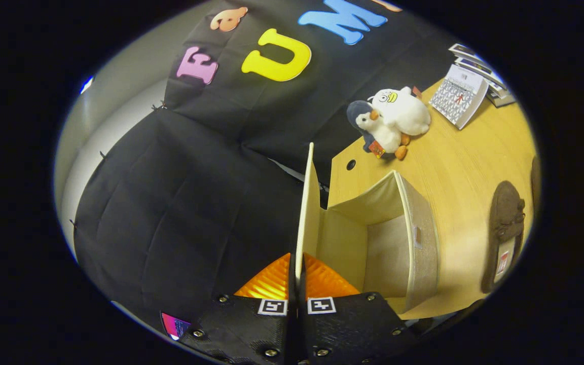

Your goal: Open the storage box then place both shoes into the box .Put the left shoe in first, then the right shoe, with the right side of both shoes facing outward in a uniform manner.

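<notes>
1. The table [474, 167] is carrying everything, and the storage box [398, 238] is sitting on it near its edge; I am taking the box as my landmark.
2. The box is standing open-mouthed, its pale inside showing, with its lid [308, 213] swung up and standing nearly on edge beside the opening.
3. The tongs [296, 281] are pinching narrow on the lid's free edge, one finger pressing each face, so the opening step seems to be under way.
4. To do this well, I would judge the person should be carrying the lid along its hinge arc, not tugging sideways, since the soft fabric box looks light enough to slide or tip.
5. The lid should be folding fully back before release, or it may be flopping shut again.
6. One brown shoe [506, 233] is lying on the table beyond the box, well apart from it, waiting.
7. Two plush toys [391, 121] and a desk calendar [458, 96] are sitting farther behind the box.
</notes>
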